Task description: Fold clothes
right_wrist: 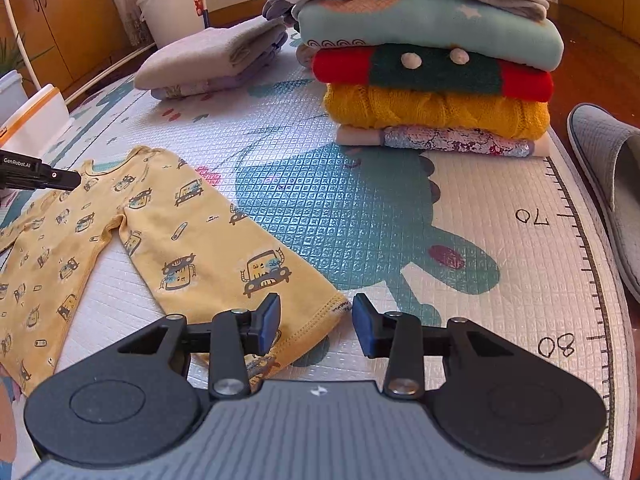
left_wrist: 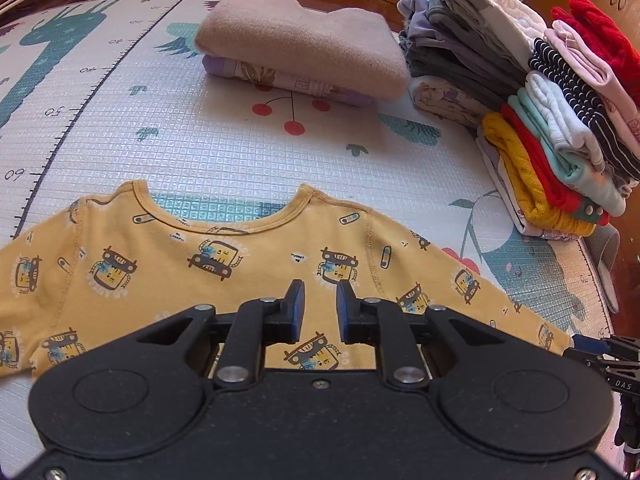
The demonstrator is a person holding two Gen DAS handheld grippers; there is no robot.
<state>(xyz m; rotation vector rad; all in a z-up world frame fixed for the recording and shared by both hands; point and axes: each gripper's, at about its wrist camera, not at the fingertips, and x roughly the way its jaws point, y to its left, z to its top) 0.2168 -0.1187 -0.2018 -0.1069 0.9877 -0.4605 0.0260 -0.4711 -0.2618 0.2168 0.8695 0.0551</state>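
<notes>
Floor: a play mat (left_wrist: 224, 148) with animal pictures is spread out, and the clothes are laid on it.
Shirt: a yellow shirt (left_wrist: 208, 256) is laid flat, sleeves out, not yet folded.
Left gripper (left_wrist: 320, 312): held over the shirt's middle, jaws a little apart, nothing held.
Right gripper (right_wrist: 316, 320): opened wide at the sleeve cuff (right_wrist: 320, 312), nothing held.
Next move: the cuff probably needs to be pinched and brought across the shirt.
Nearby: a folded pile (right_wrist: 436, 80), a beige pile (left_wrist: 304, 40), a grey slipper (right_wrist: 608, 168); nothing is seen in the way.

Left wrist low over yellow shirt (left_wrist: 224, 256) chest – right wrist near sleeve cuff; both share shirt.
</notes>
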